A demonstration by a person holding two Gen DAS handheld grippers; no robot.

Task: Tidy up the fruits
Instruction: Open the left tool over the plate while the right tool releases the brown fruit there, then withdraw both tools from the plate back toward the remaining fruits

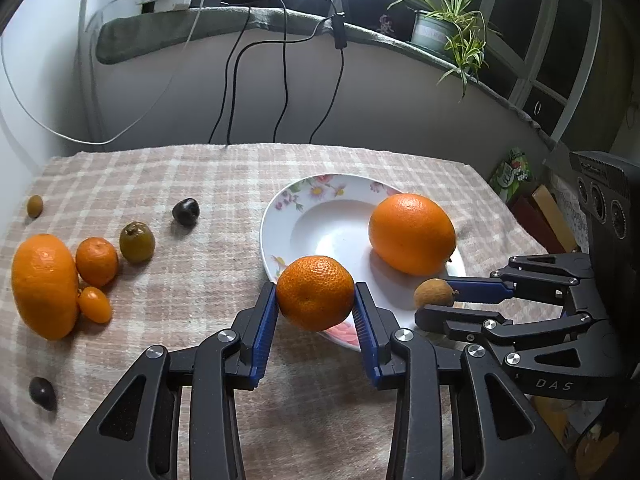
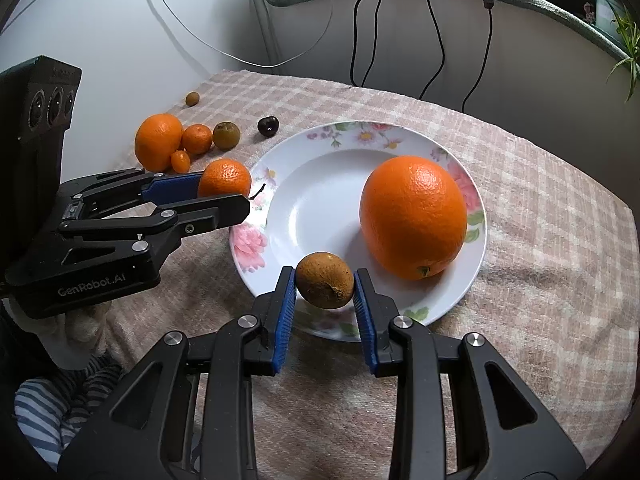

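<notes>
A white floral plate (image 1: 280, 216) (image 2: 304, 208) lies on the checked cloth and holds a large orange (image 1: 412, 234) (image 2: 414, 216). My left gripper (image 1: 316, 304) (image 2: 224, 188) is shut on a mandarin (image 1: 315, 293) (image 2: 225, 178) just above the plate's near-left rim. My right gripper (image 2: 325, 290) (image 1: 434, 300) is shut on a small brown fruit (image 2: 325, 280) (image 1: 434, 293) above the plate's near rim.
On the cloth at the left lie a big orange (image 1: 44, 286), a small mandarin (image 1: 97, 262), a kumquat (image 1: 95, 305), a green-brown fruit (image 1: 137, 242), two dark fruits (image 1: 186, 212) (image 1: 42, 393) and a small brown one (image 1: 35, 206). Cables hang down the wall behind. A potted plant (image 1: 444, 28) stands on the sill.
</notes>
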